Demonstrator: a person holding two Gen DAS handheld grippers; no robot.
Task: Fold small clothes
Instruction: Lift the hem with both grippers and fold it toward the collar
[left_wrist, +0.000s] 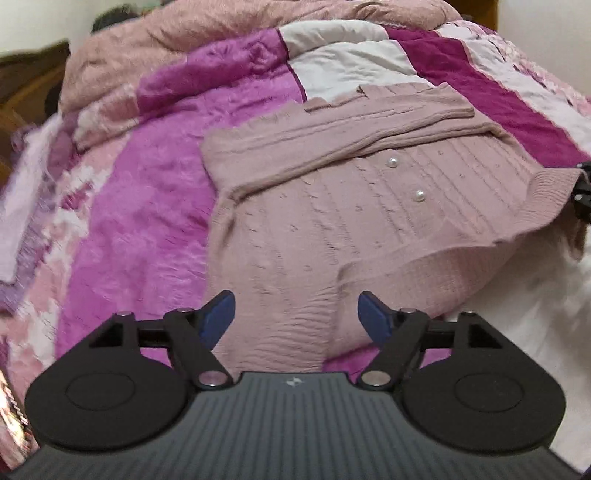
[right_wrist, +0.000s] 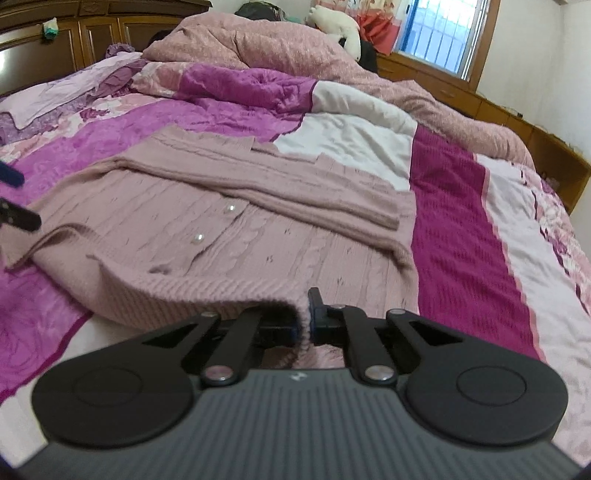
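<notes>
Right gripper (right_wrist: 303, 317) pinches pink cardigan (left_wrist: 332, 192) hem; left gripper (left_wrist: 297, 317) gapes empty above it on bedspread (left_wrist: 147, 229)

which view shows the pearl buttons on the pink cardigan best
The left wrist view: both pearl buttons sit large and sharp mid-frame on the cardigan. The right wrist view shows them too, but smaller and blurrier.
</notes>
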